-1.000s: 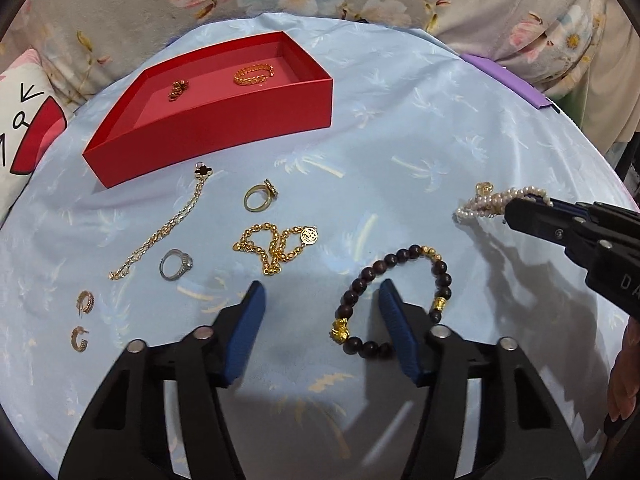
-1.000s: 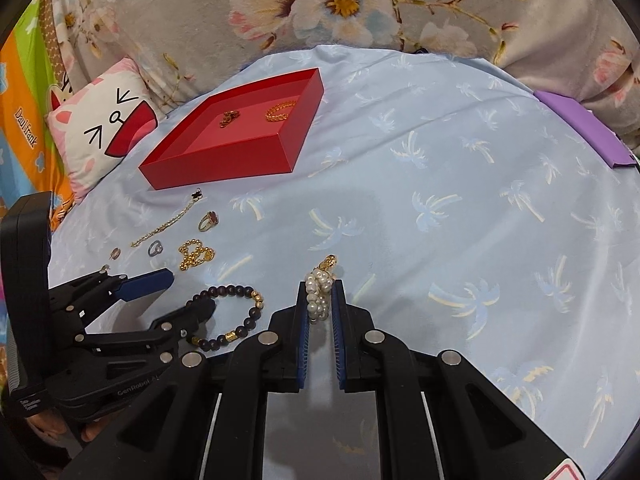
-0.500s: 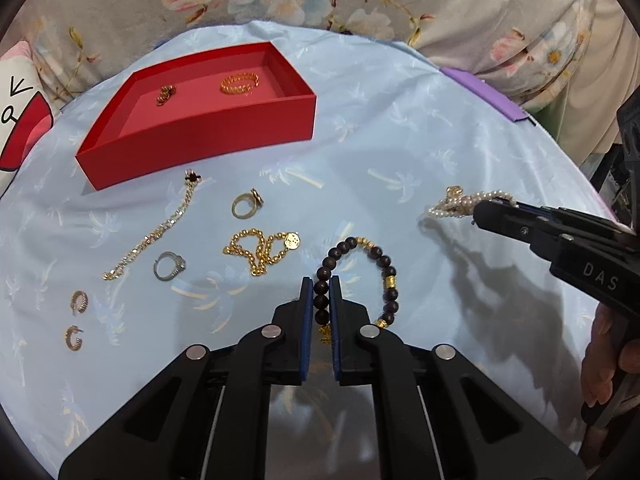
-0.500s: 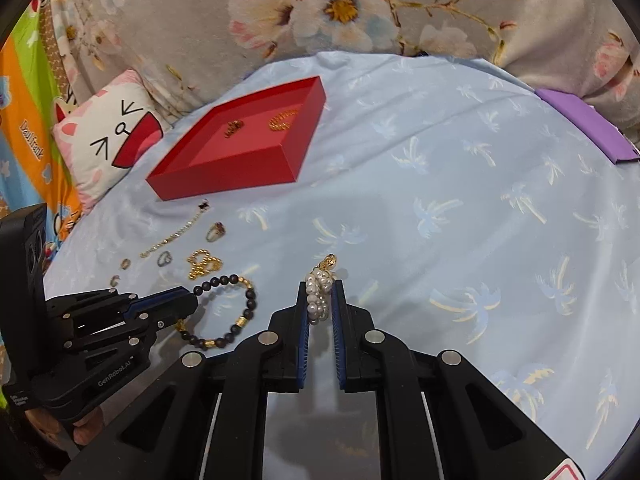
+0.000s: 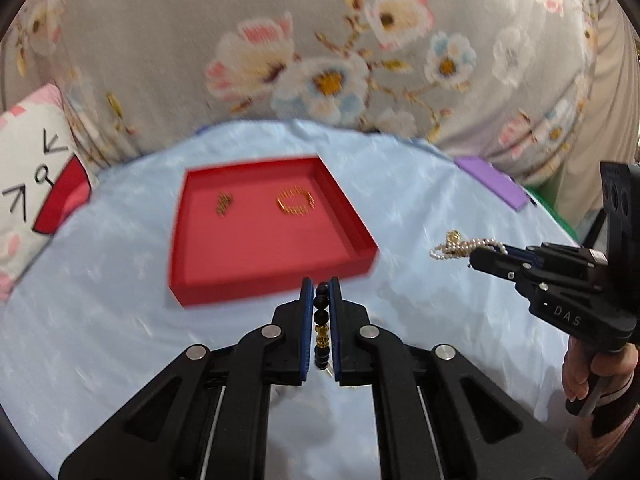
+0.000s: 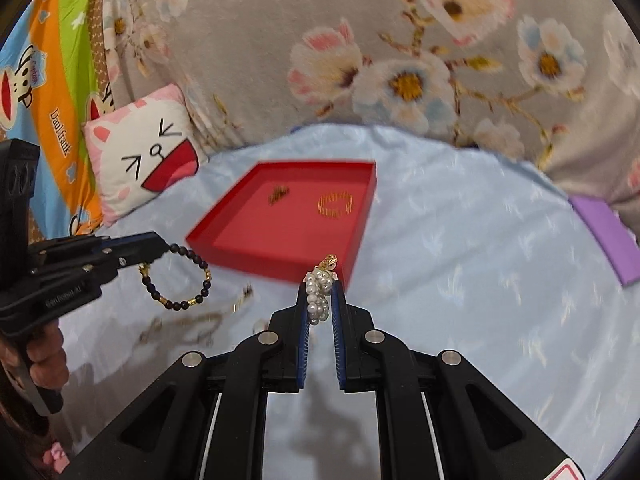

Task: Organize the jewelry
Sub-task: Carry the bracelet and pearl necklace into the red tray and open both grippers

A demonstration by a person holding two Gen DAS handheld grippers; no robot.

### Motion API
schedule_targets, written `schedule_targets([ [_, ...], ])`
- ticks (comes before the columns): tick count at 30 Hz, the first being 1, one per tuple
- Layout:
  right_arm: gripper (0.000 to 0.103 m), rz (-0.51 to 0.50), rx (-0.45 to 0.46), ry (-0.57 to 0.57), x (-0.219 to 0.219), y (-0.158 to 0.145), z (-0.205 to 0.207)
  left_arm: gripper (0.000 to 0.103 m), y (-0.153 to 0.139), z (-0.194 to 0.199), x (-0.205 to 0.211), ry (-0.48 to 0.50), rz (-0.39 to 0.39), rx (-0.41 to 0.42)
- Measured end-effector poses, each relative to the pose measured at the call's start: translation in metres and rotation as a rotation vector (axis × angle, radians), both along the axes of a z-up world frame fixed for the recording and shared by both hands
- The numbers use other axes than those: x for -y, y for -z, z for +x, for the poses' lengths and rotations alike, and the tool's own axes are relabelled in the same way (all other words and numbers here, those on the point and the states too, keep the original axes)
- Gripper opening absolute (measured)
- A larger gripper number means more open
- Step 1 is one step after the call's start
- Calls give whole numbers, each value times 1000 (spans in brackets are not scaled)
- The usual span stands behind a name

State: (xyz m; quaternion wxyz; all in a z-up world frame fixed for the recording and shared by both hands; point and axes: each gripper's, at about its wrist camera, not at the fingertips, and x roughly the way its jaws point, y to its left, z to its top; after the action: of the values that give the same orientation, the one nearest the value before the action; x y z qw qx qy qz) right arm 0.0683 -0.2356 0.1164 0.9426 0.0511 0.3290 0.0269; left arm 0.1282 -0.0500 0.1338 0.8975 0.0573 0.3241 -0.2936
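Note:
A red tray (image 5: 352,270) (image 6: 362,236) sits on the blue cloth and holds a gold chain bracelet (image 5: 296,203) (image 6: 335,205) and a small gold piece (image 5: 224,203) (image 6: 278,194). My left gripper (image 5: 321,288) is shut on a dark bead bracelet (image 5: 322,320) and holds it in the air just short of the tray's near edge; the bracelet hangs from it in the right wrist view (image 6: 176,276). My right gripper (image 6: 320,288) is shut on a white pearl bracelet (image 6: 318,296) (image 5: 460,247), lifted to the right of the tray.
Blurred gold chains (image 6: 188,326) lie on the cloth left of the right gripper. A purple flat item (image 5: 494,184) (image 6: 606,236) lies at the far right. A cat-face cushion (image 6: 144,168) sits at the left. A floral cover rises behind the table.
My left gripper has lifted the dark bead bracelet off the cloth and carried it towards the red tray. My right gripper has risen with the pearl bracelet towards the tray too.

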Motion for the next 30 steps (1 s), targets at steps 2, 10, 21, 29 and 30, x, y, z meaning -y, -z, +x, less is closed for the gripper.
schedule_targets([
  [2, 9, 31, 17, -13, -1, -7, 21, 7, -10, 21, -2, -21, -5, 27],
  [10, 10, 95, -58, -44, -14, 17, 128, 7, 13, 112, 9, -96, 17, -4],
  [21, 10, 52, -199, -2, -19, 80, 195, 7, 68, 177, 14, -189, 97, -89],
  [29, 16, 28, -204, 31, -11, 93, 203, 8, 82, 191, 16, -219, 127, -101],
  [30, 22, 31, -197, 35, -9, 92, 202, 8, 82, 192, 16, -226, 124, -98],
])
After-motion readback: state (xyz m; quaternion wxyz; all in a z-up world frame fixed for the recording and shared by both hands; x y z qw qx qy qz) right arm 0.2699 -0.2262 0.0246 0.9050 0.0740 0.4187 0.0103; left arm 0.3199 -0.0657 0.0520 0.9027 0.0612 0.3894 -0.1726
